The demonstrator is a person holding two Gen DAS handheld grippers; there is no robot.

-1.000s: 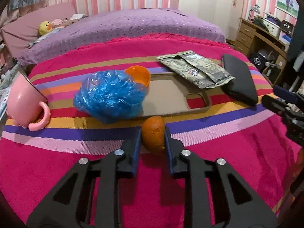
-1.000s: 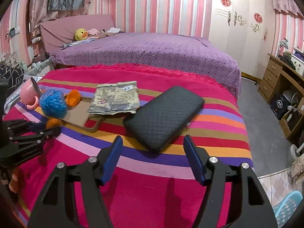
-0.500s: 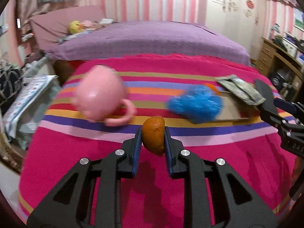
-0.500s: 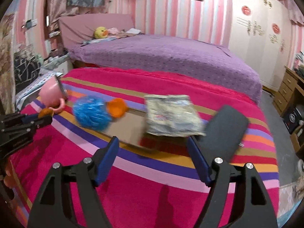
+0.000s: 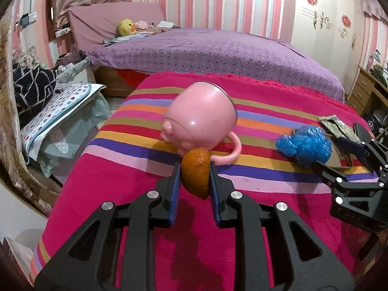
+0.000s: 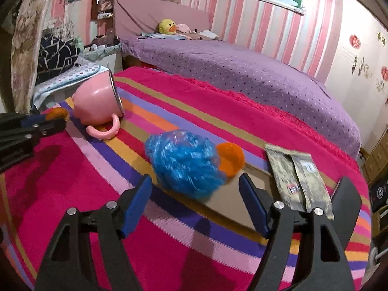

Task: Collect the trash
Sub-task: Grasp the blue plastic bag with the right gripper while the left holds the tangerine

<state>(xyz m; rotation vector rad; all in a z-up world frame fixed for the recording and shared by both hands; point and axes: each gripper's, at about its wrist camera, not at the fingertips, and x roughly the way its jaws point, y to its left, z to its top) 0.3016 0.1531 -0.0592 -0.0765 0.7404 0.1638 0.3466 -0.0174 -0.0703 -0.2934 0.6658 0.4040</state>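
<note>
The left gripper [image 5: 195, 169] is closed on a piece of orange peel [image 5: 196, 171], its two blue-padded fingers [image 5: 175, 189] pressing the peel from either side so that the peel stands up between the tips and pokes out beyond them. Just past the fingertips lies a pink mug [image 5: 200, 125] tipped on its side on the striped blanket [image 5: 135, 162], its handle curling down to the right of the peel; whether peel and mug actually touch is hard to judge from this angle. Further off to the right of these fingers sits a crumpled blue plastic bag [image 5: 304, 145], and the right gripper's black frame comes in beside it at the frame edge. In the right wrist view, the right gripper [image 6: 195, 206] is spread wide and holds nothing. The blue plastic bag [image 6: 185, 163] lies straight ahead between and just beyond its fingertips, resting partly on a flat brown cardboard sheet [image 6: 228, 203]. An orange cap-like piece [image 6: 230, 158] sits against the bag's far right side. Beyond the right finger lie flattened grey-green wrappers [image 6: 297, 179]. Far to the left of the fingers the mug [image 6: 97, 105] lies open-mouthed, with the left gripper [image 6: 52, 118] and its peel [image 6: 57, 113] just beside it.
</note>
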